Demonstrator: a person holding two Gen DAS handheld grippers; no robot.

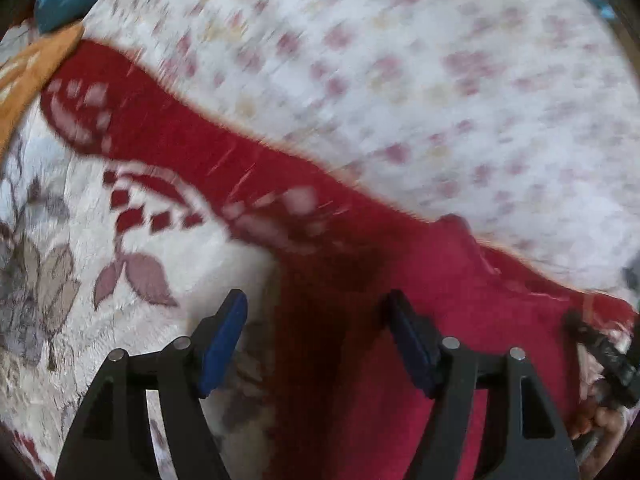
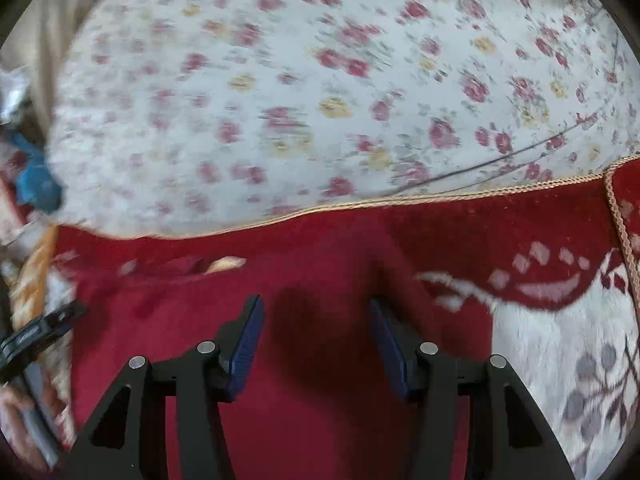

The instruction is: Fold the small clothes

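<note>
We look steeply down along each gripper's fingers, close above the red garment (image 1: 460, 320). Our left view sits over its left edge, our right view over its right part; both share the garment, red-bordered rug (image 2: 520, 232) and floral sheet (image 2: 320, 80) beyond the fingertips.

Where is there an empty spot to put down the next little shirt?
The flowered sheet beyond the rug's braided edge looks bare and wide. The rug's white part, right of the red garment, is free too. It is crowded over the garment, where both open grippers hover.
</note>
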